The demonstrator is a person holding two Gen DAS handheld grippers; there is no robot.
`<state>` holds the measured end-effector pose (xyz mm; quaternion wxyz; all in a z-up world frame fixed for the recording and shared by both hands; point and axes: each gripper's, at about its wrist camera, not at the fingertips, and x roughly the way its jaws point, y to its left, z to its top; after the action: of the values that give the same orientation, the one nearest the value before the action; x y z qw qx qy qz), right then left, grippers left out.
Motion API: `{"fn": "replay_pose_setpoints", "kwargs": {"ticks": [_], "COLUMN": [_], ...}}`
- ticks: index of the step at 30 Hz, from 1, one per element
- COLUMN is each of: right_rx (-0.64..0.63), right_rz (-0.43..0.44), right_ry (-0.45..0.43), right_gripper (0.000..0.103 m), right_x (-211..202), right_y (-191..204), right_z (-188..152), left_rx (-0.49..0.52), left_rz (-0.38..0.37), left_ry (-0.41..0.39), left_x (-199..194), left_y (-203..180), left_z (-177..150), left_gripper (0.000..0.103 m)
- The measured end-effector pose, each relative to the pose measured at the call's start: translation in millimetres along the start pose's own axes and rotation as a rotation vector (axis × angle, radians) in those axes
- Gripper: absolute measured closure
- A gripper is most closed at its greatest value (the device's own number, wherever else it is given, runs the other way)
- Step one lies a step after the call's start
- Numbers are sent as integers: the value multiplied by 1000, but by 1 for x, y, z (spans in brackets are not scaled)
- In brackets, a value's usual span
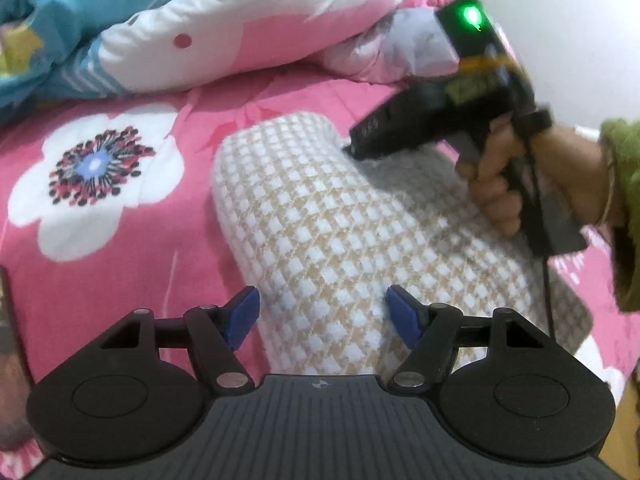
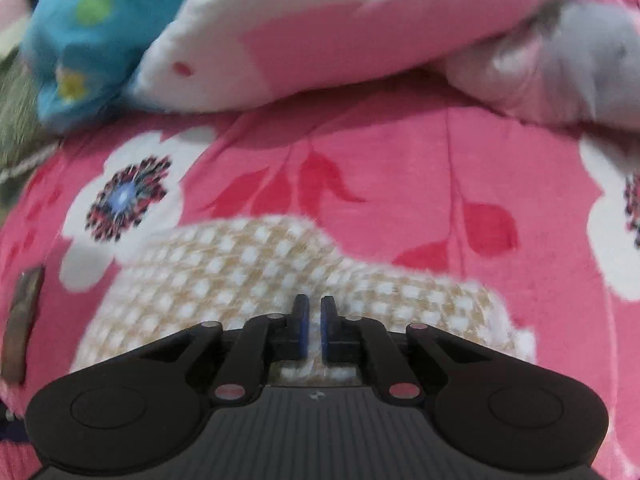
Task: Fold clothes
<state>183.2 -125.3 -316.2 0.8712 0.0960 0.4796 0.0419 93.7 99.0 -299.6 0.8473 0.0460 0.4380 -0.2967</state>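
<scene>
- The bedspread (image 1: 132,240), pink with big white flowers, fills both views and lies mostly flat; open pink fabric runs left of the garment in the left wrist view and beyond and right of it in the right wrist view.
- A quilt (image 1: 248,36), pink and white, is bunched along the far side; a blue floral piece (image 1: 48,12) sits heaped at its left end, and together they close off the far edge.
- The garment (image 1: 340,240), a fluffy white-and-tan check knit, lies on the bedspread between the two grippers. Its far end is rounded, its left edge runs straight toward the left gripper, and its right side passes under the person's hand. In the right wrist view its far edge humps up and dips in the middle.
- The right hand (image 1: 496,184), in a green sleeve (image 1: 624,208), is wrapped round the handle; the tool tilts down and leftward, a green light glowing on top.
- The right gripper (image 2: 312,330) has its tip down on the knit near the garment's far right edge. Its jaws are clenched, with only a thin slit between the blue pads; I cannot tell whether any cloth is pinched there.
- The left gripper (image 1: 322,318) angles down over the near end of the garment, jaws spread wide, nothing grasped, with the knit showing between the blue pads (image 1: 242,316).
</scene>
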Motion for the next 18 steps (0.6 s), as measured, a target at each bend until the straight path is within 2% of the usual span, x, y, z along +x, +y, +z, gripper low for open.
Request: {"fn": "replay_pose_setpoints", "kwargs": {"ticks": [3, 6, 7, 10, 11, 13, 15, 18], "right_rx": [-15, -14, -4, 53, 53, 93, 101, 6], "right_rz": [15, 80, 101, 93, 85, 96, 84, 70], "right_ry": [-43, -98, -85, 40, 26, 6, 13, -52], "right_gripper": [97, 97, 98, 97, 97, 98, 98, 97], "right_x": [-36, -85, -94, -60, -43, -33, -46, -92], "right_y": [4, 5, 4, 3, 2, -2, 0, 11], "right_z": [3, -4, -11, -42, -58, -59, -48, -48], "left_rx": [22, 22, 31, 74, 95, 127, 132, 131], "left_rz": [17, 16, 17, 27, 40, 63, 69, 76], "left_ry": [15, 27, 26, 40, 39, 39, 48, 52], "left_x": [-4, -6, -6, -3, -3, -5, -7, -8], "left_y": [-1, 1, 2, -1, -4, -8, -9, -10], "left_z": [2, 3, 3, 1, 0, 3, 5, 4], "left_gripper": [31, 31, 31, 31, 31, 31, 31, 31]}}
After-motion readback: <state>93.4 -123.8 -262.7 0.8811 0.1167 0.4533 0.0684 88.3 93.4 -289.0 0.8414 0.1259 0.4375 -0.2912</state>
